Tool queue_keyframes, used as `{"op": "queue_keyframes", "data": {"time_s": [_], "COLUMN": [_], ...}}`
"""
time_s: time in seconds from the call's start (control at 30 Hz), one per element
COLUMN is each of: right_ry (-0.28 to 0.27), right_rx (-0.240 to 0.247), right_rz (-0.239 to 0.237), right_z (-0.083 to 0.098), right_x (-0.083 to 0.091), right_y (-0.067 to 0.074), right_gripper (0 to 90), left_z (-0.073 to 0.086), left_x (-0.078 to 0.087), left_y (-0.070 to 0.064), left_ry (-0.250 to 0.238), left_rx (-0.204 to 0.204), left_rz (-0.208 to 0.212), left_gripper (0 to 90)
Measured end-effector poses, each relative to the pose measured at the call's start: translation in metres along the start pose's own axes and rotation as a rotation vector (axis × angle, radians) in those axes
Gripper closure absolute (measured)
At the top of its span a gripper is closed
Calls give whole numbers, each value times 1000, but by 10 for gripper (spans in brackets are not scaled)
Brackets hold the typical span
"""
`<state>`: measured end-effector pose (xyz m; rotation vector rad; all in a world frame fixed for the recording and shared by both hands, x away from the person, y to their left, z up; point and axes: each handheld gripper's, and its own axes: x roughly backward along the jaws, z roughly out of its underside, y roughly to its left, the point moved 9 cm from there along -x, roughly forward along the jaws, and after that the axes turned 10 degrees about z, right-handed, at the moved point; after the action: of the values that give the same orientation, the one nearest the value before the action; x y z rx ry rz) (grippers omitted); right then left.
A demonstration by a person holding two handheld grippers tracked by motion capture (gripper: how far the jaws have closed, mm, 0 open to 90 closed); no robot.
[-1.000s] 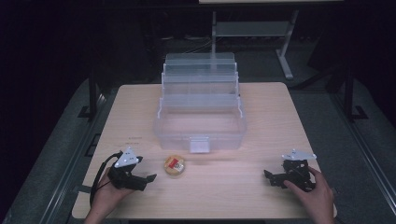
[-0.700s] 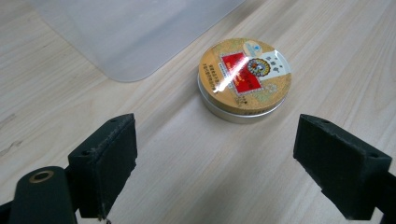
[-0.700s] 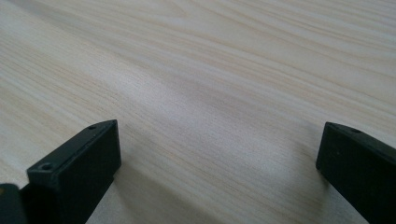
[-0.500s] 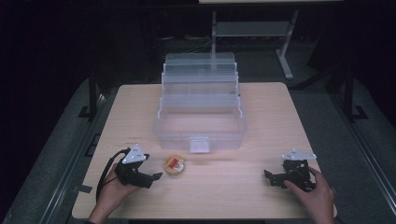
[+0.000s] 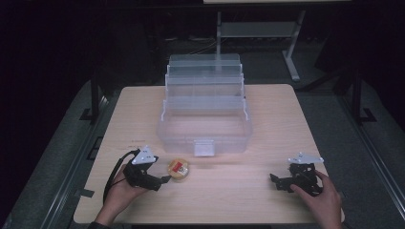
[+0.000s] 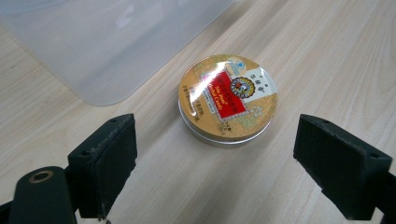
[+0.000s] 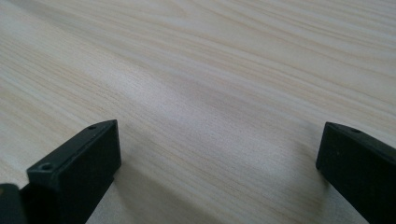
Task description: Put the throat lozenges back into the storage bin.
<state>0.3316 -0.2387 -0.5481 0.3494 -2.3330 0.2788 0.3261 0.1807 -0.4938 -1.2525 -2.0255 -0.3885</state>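
A small round gold tin [image 5: 178,169] with a red label lies flat on the wooden table, just in front of the clear box's front left corner. In the left gripper view the tin [image 6: 227,104] sits a short way beyond the two black jaws, centred between them. My left gripper [image 5: 161,181] is open, just left of the tin and not touching it. My right gripper [image 5: 275,181] rests open on the table at the front right, with bare wood [image 7: 210,107] between its jaws.
A clear plastic tiered organiser box [image 5: 204,109] stands open in the middle of the table, its latch facing me. Its rounded corner [image 6: 100,51] lies just behind the tin. A metal stand [image 5: 291,38] is beyond the table's far edge.
My left gripper has moved right toward the tin and now stands close beside it. The right gripper has stayed put.
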Motion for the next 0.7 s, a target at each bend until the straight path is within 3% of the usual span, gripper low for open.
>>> {"op": "queue_keyframes", "data": {"time_s": [0.7], "right_ry": [0], "right_rx": [-1], "right_rz": [1], "right_z": [0], "right_x": [0], "right_y": [0], "right_gripper": [0], "left_z": [-12], "left_x": [-16], "left_y": [-2], "left_ry": [51], "left_rx": [-6], "left_rz": [38], "left_gripper": [126]}}
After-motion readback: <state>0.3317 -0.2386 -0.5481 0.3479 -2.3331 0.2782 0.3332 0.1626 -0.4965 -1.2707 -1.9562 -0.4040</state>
